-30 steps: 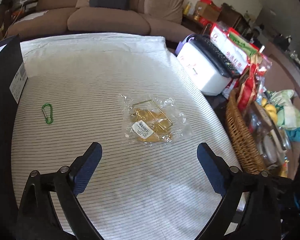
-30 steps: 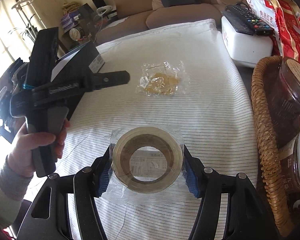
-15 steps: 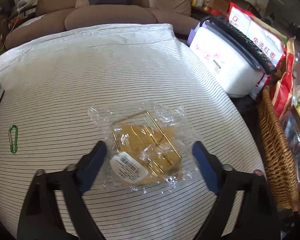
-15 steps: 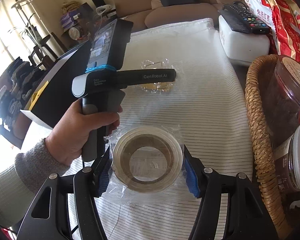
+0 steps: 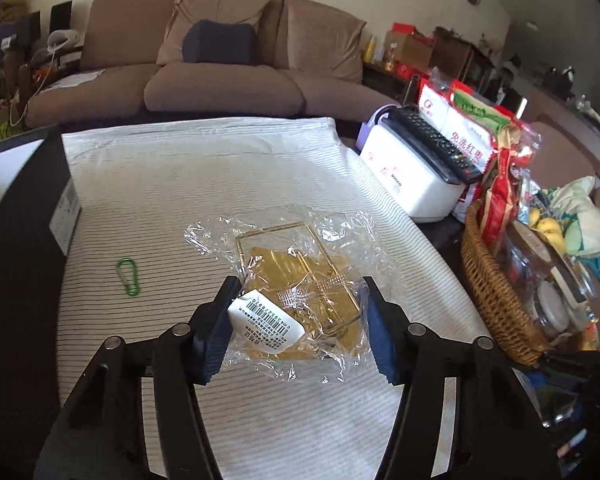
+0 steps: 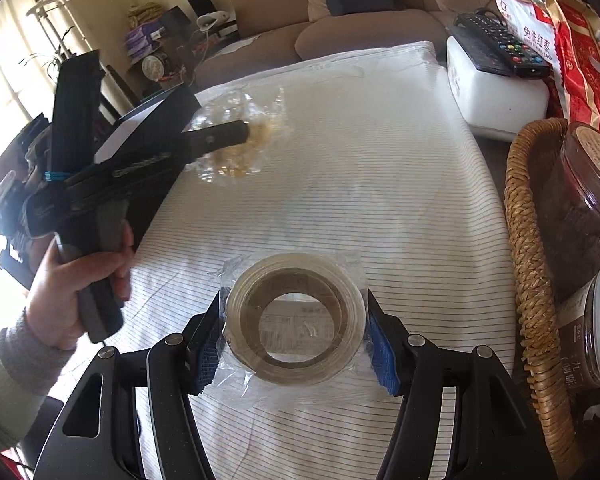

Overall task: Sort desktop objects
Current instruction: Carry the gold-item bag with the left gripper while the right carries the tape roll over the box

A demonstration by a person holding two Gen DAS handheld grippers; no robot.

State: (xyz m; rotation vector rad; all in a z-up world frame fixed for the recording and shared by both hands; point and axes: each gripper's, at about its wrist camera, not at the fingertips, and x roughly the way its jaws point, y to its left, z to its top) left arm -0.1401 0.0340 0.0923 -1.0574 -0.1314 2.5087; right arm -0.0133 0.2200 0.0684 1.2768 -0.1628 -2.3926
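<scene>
Behind the work area stand a brown sofa (image 5: 220,60) and household clutter; the surface (image 5: 204,184) itself is covered with a white, thin-striped cloth that gives flat items a plain background and a soft base

1. Left gripper (image 5: 296,328): its jaws are closing around the packet of gold clips (image 5: 296,280), a crinkled clear bag with a white barcode label. The packet sits between the two blue pads, and the left pad touches the bag at its labelled corner. In the right wrist view the bag appears raised off the cloth at the gripper tip, though blur prevents certainty. Judgement: the grip spans the bag's width because loose film offers no rigid edge to pinch

2. Right gripper (image 6: 296,340): its jaws are clamped on the tape roll (image 6: 296,316), which lies flat in its own clear wrapper near the front edge of the surface. The pads bear on opposite sides of the outer rim, the stiffest part of the roll

3. Unhandled items: a green carabiner (image 5: 128,276) lies alone on the cloth, left of the packet and near a black box (image 5: 20,216). A wicker basket (image 5: 496,292) with jars stands at the right edge, beside a white case (image 5: 412,176) carrying a remote control (image 5: 436,144)

4. Judgement: both grips are early pick-up steps; the black box is a likely destination, though nothing confirms this
</scene>
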